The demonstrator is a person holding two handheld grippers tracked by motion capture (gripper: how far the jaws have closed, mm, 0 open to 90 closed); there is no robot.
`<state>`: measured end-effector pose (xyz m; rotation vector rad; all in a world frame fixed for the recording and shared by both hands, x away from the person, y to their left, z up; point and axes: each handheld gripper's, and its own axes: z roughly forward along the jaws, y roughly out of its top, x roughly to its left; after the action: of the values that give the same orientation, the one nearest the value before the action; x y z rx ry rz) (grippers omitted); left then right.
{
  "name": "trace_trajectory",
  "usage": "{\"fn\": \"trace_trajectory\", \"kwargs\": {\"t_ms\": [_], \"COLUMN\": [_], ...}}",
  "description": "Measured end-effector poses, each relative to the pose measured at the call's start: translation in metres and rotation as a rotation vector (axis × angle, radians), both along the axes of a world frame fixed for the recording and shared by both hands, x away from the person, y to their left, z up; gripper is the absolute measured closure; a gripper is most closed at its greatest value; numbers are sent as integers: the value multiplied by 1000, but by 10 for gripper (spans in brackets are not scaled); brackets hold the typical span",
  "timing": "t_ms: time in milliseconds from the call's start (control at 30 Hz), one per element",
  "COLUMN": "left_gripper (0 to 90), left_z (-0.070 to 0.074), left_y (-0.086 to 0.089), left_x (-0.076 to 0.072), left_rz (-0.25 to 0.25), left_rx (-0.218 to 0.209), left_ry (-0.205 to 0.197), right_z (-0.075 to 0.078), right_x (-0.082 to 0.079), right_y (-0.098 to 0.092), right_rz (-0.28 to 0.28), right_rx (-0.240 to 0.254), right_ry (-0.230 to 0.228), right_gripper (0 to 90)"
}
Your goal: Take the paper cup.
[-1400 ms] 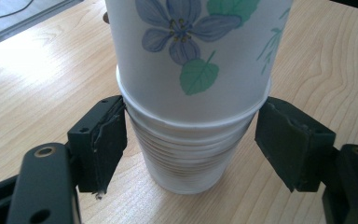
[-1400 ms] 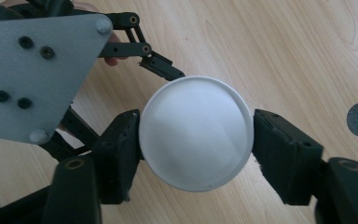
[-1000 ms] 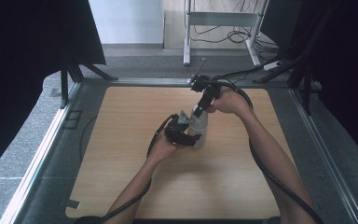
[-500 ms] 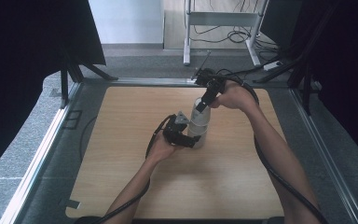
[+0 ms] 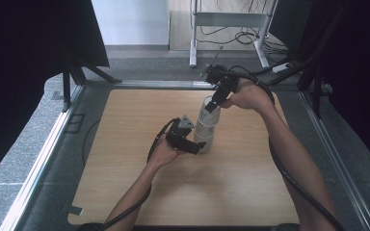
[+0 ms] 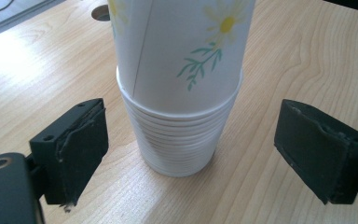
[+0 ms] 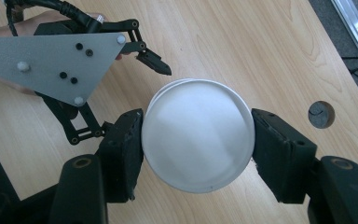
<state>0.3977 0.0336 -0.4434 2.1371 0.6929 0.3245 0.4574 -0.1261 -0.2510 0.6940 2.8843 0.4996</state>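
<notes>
The right tongs (image 7: 198,142) come down from above and clench the upturned base of the top cup (image 7: 198,140), one jaw pressed against each side of its round white bottom. Gripping there, across the narrow closed end, gives a hold on that one cup alone, which looks meant for lifting it off the rest.

The left tongs (image 6: 191,149) are released, their jaws spread wide on either side of the stack of paper cups (image 6: 179,140) low down, near where it meets the counter (image 6: 298,60), touching neither side. Placed so, they seem ready to close on the lower rims and pin the stack down while the top cup is drawn upward; otherwise the nested cups would likely rise together.

The stack stands upside down near the middle of the counter, many rolled rims crowded at its foot, with the daisy-printed top cup sitting a little higher than the others. In the high view the left tongs (image 5: 187,139) lie level beside the base of the stack (image 5: 204,132) while the right tongs (image 5: 213,105) slant down onto its top, so the two hands work from different heights and do not crowd each other
</notes>
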Motion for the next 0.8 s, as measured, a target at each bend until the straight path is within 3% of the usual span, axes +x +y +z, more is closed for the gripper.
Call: {"fn": "trace_trajectory", "kwargs": {"t_ms": [467,800], "left_gripper": [95,89], "left_z": [9,13], "left_y": [0,0], "left_x": [-10,-18], "left_rz": [-15,-53], "left_rx": [27,46], "left_ry": [-13,6], "right_z": [17,22], "right_x": [-15,-32], "right_y": [-8,-15], "right_rz": [26,48], "right_rx": [8,-5], "right_ry": [-20,-17], "right_gripper": [375,375]}}
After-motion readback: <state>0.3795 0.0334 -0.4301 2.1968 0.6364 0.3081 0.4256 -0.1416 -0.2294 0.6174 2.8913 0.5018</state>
